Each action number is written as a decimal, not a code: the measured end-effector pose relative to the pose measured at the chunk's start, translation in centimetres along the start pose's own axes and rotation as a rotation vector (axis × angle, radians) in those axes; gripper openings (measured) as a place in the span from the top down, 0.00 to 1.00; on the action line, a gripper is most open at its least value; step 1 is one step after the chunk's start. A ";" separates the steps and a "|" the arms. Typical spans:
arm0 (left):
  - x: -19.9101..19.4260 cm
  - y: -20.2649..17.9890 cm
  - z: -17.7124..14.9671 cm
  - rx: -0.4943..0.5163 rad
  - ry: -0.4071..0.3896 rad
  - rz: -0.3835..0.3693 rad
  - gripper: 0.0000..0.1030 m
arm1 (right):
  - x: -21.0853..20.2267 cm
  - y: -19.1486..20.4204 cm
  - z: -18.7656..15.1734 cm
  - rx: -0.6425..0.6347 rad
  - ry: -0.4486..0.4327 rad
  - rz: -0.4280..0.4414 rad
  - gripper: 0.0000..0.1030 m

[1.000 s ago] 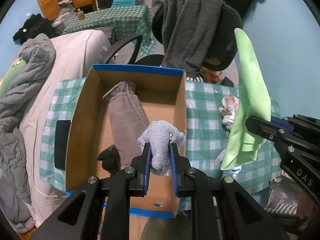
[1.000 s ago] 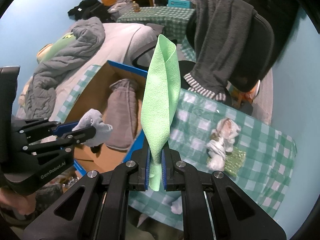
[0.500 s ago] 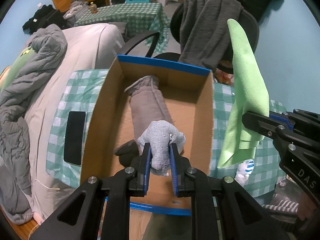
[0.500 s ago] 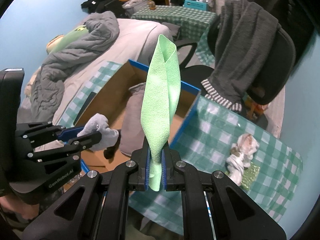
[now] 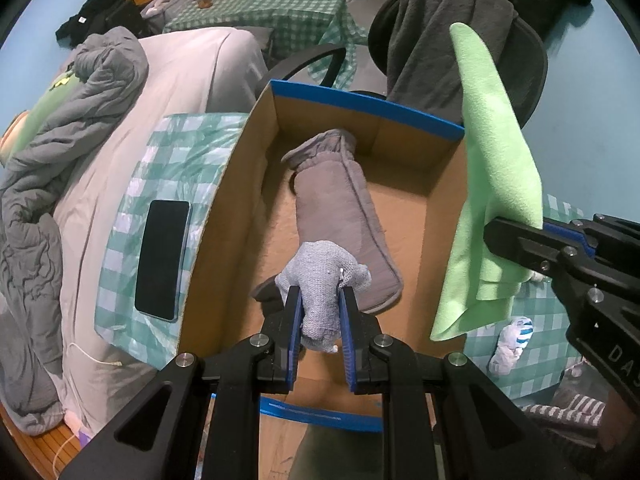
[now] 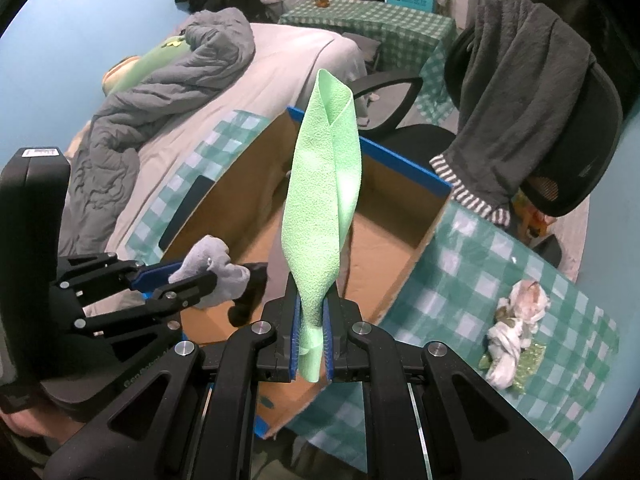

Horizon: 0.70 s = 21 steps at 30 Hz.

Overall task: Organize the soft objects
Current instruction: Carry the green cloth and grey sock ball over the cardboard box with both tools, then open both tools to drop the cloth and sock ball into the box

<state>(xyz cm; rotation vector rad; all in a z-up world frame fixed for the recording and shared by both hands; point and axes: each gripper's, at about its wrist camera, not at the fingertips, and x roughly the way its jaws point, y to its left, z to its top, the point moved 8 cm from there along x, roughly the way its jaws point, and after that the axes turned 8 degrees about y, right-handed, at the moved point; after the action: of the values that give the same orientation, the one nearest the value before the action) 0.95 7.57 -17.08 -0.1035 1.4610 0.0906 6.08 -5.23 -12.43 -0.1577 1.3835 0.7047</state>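
My left gripper (image 5: pixel 320 300) is shut on a grey knitted cloth (image 5: pixel 322 276) and hangs over the near part of an open cardboard box (image 5: pixel 224 216) with blue-taped rims. A brown-grey padded mitt (image 5: pixel 340 208) lies lengthwise on the box floor, with a small black item (image 5: pixel 266 294) beside it. My right gripper (image 6: pixel 311 312) is shut on a light green cloth (image 6: pixel 324 192), which stands up in a folded loop above the box's right wall (image 6: pixel 404 276). In the left wrist view the green cloth (image 5: pixel 496 184) hangs at the right.
The box sits on a green checked tablecloth (image 6: pixel 500 300). A black phone (image 5: pixel 162 264) lies left of the box. A crumpled white rag (image 6: pixel 516 328) and a small white-blue item (image 5: pixel 512 340) lie to the right. A chair draped with a dark towel (image 6: pixel 520 92) stands behind, a bed (image 5: pixel 132 120) to the left.
Both grippers have shifted left over the box, each keeping its cloth. The grey cloth now hangs above the box floor and the green cloth is over the box's right wall.
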 end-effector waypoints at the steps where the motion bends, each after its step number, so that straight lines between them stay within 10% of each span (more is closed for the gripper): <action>1: 0.1 0.1 0.0 0.000 0.002 0.002 0.83 | 0.3 0.1 0.0 0.001 0.005 0.002 0.92; 15: 2.5 1.3 -0.3 0.003 0.053 0.029 0.78 | 3.8 0.3 -0.2 0.046 0.087 0.028 0.92; 21: 2.8 1.4 -0.5 0.000 0.062 0.039 0.70 | 4.0 -0.3 -0.4 0.068 0.090 0.016 0.65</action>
<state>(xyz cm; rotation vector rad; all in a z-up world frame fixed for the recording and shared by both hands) 0.54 8.91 -19.89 -0.0783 1.5253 0.1203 6.04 -4.24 -16.31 -0.1260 1.4944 0.6702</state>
